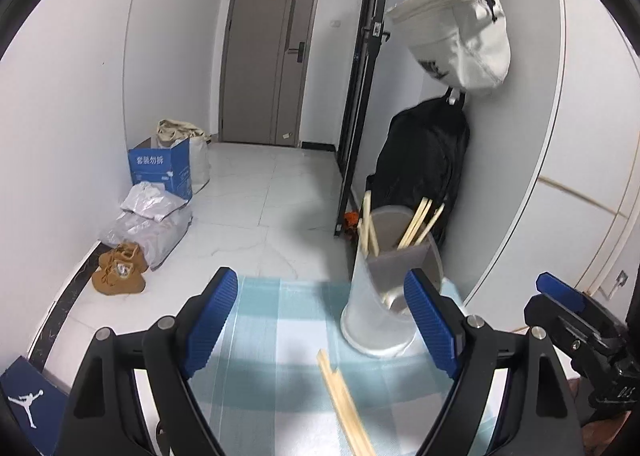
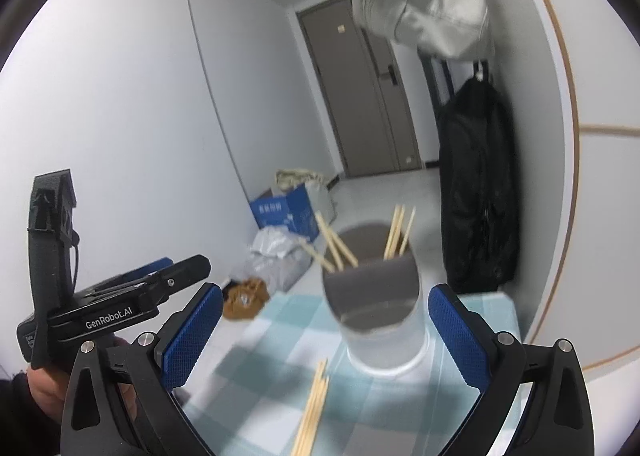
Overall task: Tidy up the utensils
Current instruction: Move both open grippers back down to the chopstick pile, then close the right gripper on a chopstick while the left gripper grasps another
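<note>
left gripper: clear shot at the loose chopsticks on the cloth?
Probably yes. The left gripper is open and empty, and the loose chopsticks lie bare on the checked cloth just ahead. The holder stands beyond them.

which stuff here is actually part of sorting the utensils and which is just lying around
Part of the job:
- loose chopsticks lying on the checked cloth
- chopstick holder with chopsticks already standing in it
- left gripper and right gripper, both open and empty

Just lying about:
- brown shoes
- blue box
- white bag
- black bag
</note>
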Demonstrator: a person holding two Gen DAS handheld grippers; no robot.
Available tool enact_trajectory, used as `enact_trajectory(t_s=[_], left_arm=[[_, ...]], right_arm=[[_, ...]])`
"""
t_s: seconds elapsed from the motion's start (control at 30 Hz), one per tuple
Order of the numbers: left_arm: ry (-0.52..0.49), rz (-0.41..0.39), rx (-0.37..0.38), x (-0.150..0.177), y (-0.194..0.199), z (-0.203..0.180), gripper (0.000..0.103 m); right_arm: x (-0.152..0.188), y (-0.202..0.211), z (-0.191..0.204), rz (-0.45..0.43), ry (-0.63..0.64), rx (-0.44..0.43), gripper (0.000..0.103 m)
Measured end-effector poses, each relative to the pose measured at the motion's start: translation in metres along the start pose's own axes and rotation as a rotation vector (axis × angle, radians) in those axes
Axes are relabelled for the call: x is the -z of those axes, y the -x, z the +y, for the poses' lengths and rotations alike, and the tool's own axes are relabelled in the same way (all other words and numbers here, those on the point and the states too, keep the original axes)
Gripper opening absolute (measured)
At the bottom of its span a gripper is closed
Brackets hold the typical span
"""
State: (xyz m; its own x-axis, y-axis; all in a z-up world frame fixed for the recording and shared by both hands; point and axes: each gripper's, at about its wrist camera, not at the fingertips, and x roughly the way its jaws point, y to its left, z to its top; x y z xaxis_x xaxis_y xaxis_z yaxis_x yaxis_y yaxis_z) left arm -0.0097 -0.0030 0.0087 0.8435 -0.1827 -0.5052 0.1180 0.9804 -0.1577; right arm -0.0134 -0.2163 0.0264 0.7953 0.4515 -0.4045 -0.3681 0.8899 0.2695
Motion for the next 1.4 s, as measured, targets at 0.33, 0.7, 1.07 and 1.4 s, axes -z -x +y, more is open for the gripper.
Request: enact_trajectory(t_s=[0.33,0.7,1.07,1.4], left_arm=[[0.04,0.078,-0.05,0.046,-0.024,0.016,0.082],[0.14,0.222,-0.097,0.061,-0.055,0.055,0.082],[0.266,0.315,-0.089,0.062,-0.067,0.085,0.082],[0.362,0.335,-0.091,0.063,-0.069,0.106,0.082]], right_arm=[[0.054,-0.036,-0.001,0.199,-0.012,-0.007,0.103],[0.095,-0.089,-0.007,0.432,-0.012,0.018,0.086],[0.121,-0.144,0.003,0.675,0.095,0.033,0.041],[0.12,-0.178,0.017,0.775,0.124,0.108,0.027]])
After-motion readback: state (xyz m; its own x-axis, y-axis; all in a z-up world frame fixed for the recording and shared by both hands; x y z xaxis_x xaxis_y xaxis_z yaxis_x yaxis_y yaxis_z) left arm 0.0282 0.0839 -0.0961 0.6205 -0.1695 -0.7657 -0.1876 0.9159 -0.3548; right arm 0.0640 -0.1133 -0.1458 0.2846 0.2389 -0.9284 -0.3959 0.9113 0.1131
